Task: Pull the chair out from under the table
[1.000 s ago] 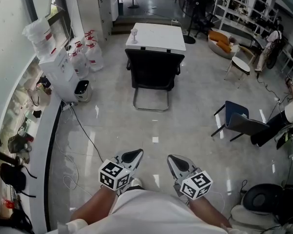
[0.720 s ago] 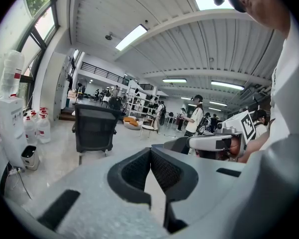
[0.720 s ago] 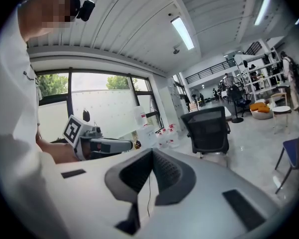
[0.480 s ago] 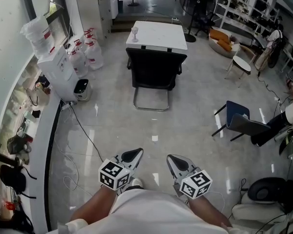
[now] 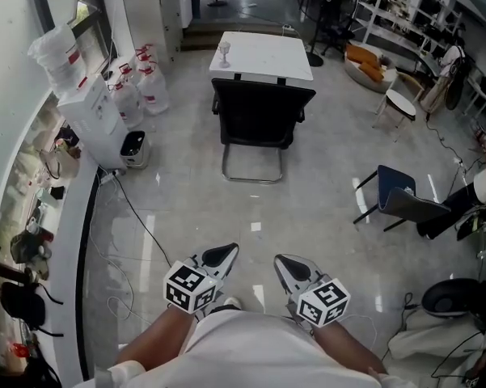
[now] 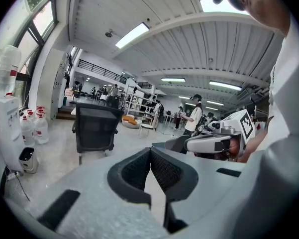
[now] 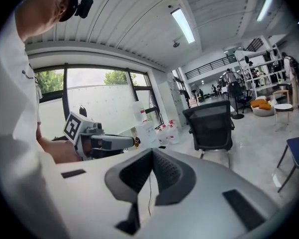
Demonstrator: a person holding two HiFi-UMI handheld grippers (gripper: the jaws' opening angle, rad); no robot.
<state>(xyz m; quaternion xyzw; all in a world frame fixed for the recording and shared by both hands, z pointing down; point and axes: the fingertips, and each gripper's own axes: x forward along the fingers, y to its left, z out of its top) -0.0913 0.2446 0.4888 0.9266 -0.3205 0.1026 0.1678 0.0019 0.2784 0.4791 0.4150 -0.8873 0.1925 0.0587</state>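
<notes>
Here, left tool (image 5: 221, 255) and right tool (image 5: 287, 261), each pressed together, empty, near; black office chair (image 5: 259, 113) far, seemingly tucked under white tabletop (image 5: 265, 55).

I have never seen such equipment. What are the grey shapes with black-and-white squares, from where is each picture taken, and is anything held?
There is no robot here. A person holds a two-jaw tool in each hand: the left gripper and the right gripper. The cubes with square markers are part of them. The picture from above comes from a camera on the person's head. The other two come from a camera on each gripper, looking along its jaws. Both grippers are shut and hold nothing. Across the floor stands a black office chair, pushed up to a white table. Near the table's corner stands a small stemmed glass.
</notes>
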